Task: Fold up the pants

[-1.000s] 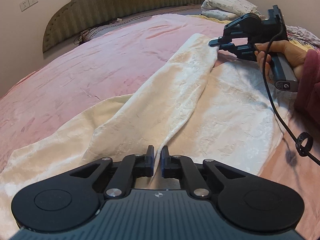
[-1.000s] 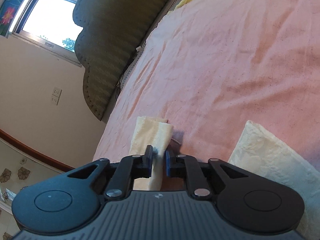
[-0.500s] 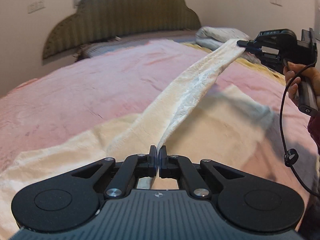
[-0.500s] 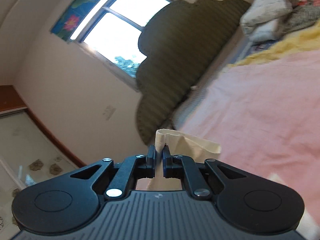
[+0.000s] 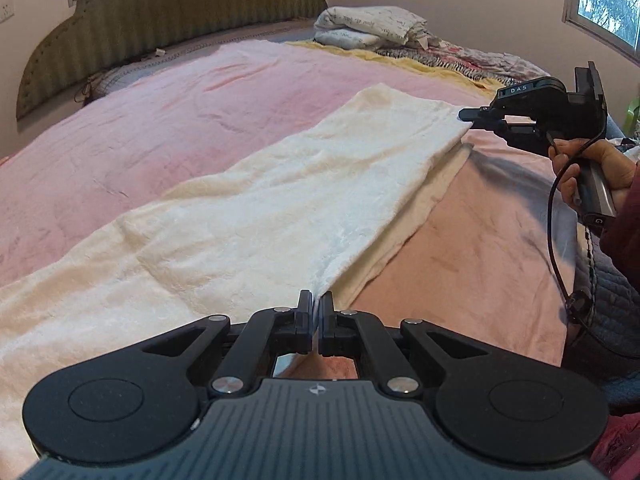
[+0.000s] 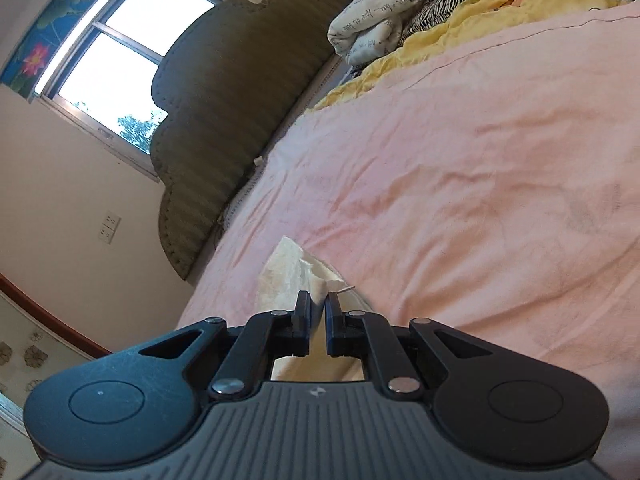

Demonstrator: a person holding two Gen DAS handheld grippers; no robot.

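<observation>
Cream cloth in the left gripper [image 5: 315, 312]: its jaws are pinched tight on the near edge of the pants [image 5: 280, 208], which run away from it across the bed
Right gripper [image 6: 318, 312]: clamped on the hem end of the same leg, a corner of cream cloth poking out past the tips; a hand [image 5: 588, 172] works its handle
Where the pants lie: on the pink bedspread [image 5: 160, 120], toward its near and right edges, the upper leg stretched taut between the two grippers over the lower one
Done, by my reading: one leg brought over the other, edges roughly matched on the right side
Left to do: lay that leg down flat, let go, then fold across the length
Writing: "DAS" in pale letters on the right gripper's body; script print on the folded bedding [image 5: 368, 24] by the headboard [image 5: 168, 4], too small to read
</observation>
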